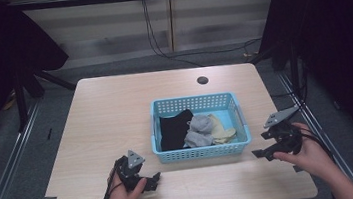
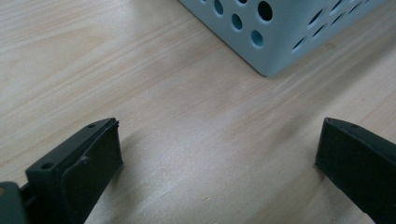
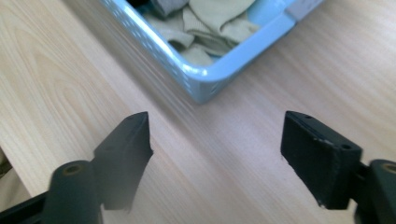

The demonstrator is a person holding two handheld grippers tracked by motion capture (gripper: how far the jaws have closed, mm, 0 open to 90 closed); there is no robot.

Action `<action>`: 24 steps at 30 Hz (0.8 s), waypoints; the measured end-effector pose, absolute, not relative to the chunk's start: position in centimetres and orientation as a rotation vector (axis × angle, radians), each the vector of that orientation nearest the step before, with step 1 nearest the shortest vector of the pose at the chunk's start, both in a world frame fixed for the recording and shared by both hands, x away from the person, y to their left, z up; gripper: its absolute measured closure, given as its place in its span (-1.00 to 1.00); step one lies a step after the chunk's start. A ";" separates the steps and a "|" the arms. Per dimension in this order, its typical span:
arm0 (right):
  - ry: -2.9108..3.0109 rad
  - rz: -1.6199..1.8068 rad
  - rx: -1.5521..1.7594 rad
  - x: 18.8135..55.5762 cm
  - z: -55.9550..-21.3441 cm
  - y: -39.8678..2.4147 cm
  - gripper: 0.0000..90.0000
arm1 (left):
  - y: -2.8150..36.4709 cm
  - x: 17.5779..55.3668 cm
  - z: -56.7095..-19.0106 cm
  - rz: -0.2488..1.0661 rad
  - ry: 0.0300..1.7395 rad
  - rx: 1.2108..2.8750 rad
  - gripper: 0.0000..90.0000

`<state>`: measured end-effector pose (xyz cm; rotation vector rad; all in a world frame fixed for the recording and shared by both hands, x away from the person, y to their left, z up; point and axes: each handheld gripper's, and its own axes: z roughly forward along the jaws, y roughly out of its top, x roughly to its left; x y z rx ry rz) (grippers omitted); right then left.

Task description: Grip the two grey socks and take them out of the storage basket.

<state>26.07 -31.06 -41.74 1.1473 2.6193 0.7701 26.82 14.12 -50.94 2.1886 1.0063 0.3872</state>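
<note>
High view dim, dark edges; gripper views brighter, blurred, soft shadows.

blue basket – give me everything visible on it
The basket is a light blue, rectangular, shallow tray, plastic by its look, with walls pierced by rows of small holes and a smooth rim. It stands upright and level on the wooden table, right of centre near the front edge. Inside lie a black cloth, a grey cloth and a pale beige cloth. Neither the left gripper nor the right gripper touches it; both sit near its front corners with jaws open and empty.
</note>
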 end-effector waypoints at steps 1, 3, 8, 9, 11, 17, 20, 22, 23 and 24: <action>2.620 0.770 1.152 26.2 -41.2 -30.9 -0.40 | 14.1 26.8 -50.9 0.387 1.006 2.188 -1.00; 2.633 0.750 1.137 26.6 -40.5 -30.7 -0.40 | 14.1 26.8 -50.9 0.387 1.006 2.189 -1.00; 2.651 0.745 1.114 28.0 -38.7 -29.3 -0.39 | 14.1 26.8 -50.9 0.385 1.006 2.189 -1.00; 2.651 0.745 1.114 28.0 -38.7 -29.3 -0.39 | 14.1 26.8 -50.9 0.385 1.006 2.189 -1.00; 2.652 0.749 1.101 28.6 -38.4 -28.8 -0.38 | 14.1 26.8 -50.9 0.387 1.006 2.189 -1.00; 2.680 0.729 1.077 30.2 -37.9 -26.7 -0.35 | 14.1 26.8 -50.9 0.387 1.006 2.189 -1.00; 2.692 0.731 1.075 31.1 -38.0 -25.6 -0.34 | 14.1 26.8 -50.9 0.385 1.005 2.189 -1.00; 2.697 0.731 1.074 31.3 -38.0 -25.4 -0.34 | 14.1 26.8 -50.9 0.385 1.005 2.190 -1.00; 2.702 0.732 1.075 31.7 -38.0 -25.0 -0.33 | 14.1 26.8 -50.9 0.387 1.006 2.189 -1.00; 2.705 0.740 1.081 32.2 -38.0 -24.5 -0.33 | 14.1 26.8 -50.9 0.385 1.005 2.189 -1.00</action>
